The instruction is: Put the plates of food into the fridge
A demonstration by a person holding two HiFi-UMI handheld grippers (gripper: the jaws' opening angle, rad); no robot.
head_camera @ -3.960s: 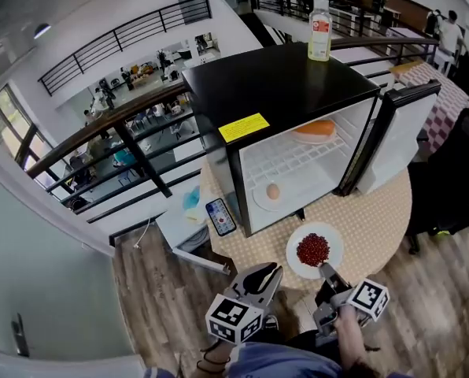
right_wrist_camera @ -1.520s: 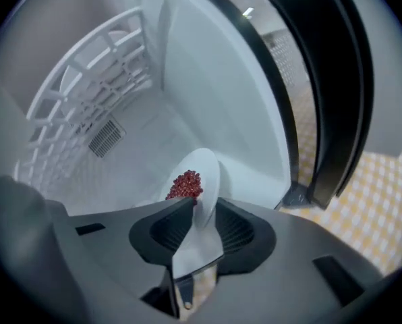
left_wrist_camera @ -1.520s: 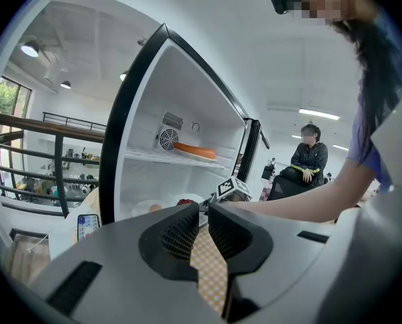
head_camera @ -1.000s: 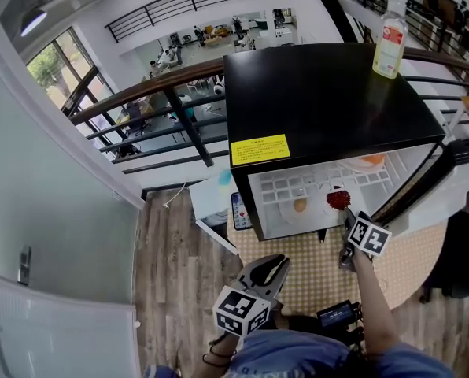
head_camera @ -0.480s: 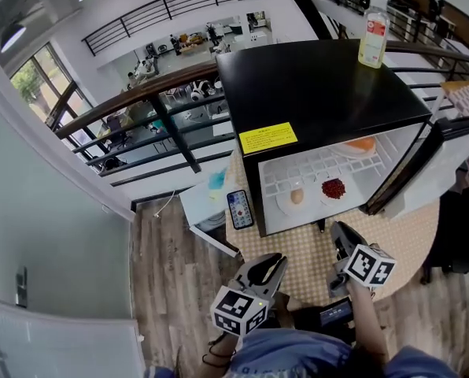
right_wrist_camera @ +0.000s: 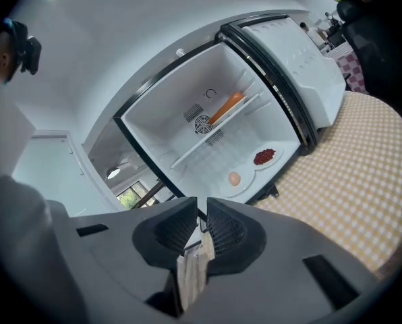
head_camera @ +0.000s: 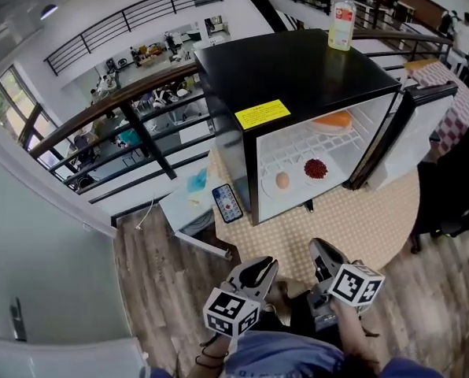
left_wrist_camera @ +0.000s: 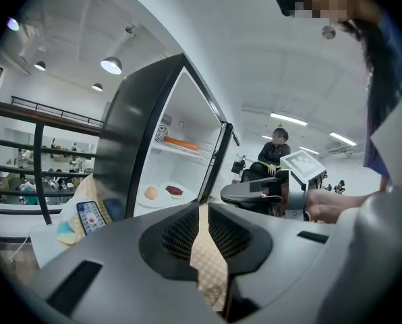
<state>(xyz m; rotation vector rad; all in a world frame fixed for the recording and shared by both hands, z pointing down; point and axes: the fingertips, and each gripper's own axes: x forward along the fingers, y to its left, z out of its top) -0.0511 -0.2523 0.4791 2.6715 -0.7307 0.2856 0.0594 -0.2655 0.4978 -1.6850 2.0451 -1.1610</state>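
Observation:
The black mini fridge point(head_camera: 297, 69) stands open on the round checked table point(head_camera: 368, 219). On its floor lie a plate with an egg point(head_camera: 282, 181) and a plate of red food point(head_camera: 316, 168), side by side. An orange food point(head_camera: 333, 120) sits on the upper shelf. My right gripper point(head_camera: 319, 248) is low near my body, well back from the fridge; its jaws are closing with nothing between them. The right gripper view shows both plates, egg point(right_wrist_camera: 235, 179) and red point(right_wrist_camera: 264, 156), far ahead. My left gripper point(head_camera: 267, 264) hangs beside it, jaws together and empty.
The fridge door point(head_camera: 411, 132) swings out to the right. A bottle point(head_camera: 341, 12) stands on the fridge top. A phone point(head_camera: 227, 202) lies on the table left of the fridge. Beyond are a railing point(head_camera: 132, 124) and wooden floor.
My right gripper let go of the red food plate inside the fridge and drew back toward my body, its jaws coming together. The left gripper stayed put.

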